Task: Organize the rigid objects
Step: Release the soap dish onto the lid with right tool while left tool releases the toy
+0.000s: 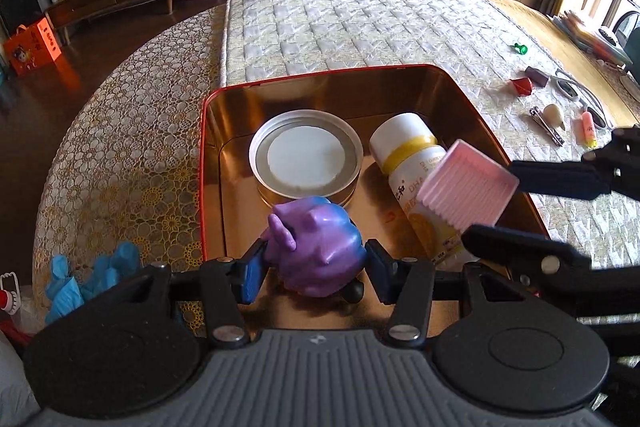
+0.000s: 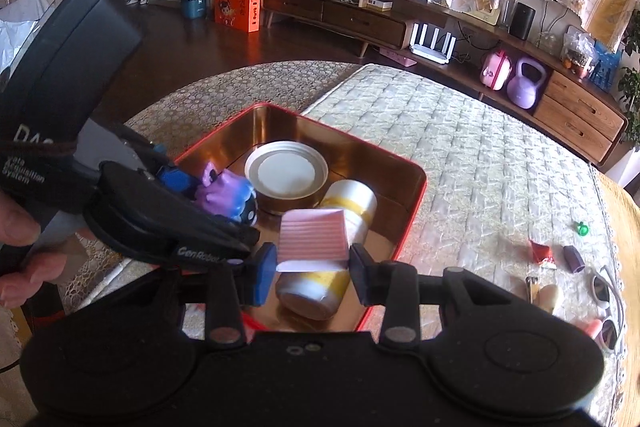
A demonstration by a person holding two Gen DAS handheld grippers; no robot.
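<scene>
Crowding tin (image 1: 208, 163): round lid (image 1: 306, 157), bottle (image 1: 404, 147).

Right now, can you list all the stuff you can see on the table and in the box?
tin box: one, red rim, gold inside, on the table
round lid: one, white, in the box
bottle: one, white and yellow, lying in the box
toy: one, purple and blue, held over the box
pleated cup: one, pink, held over the bottle
sunglasses: one, white, on the table
gloves: blue, at the table edge
left tool: shut on toy
right tool: shut on pleated cup
</scene>
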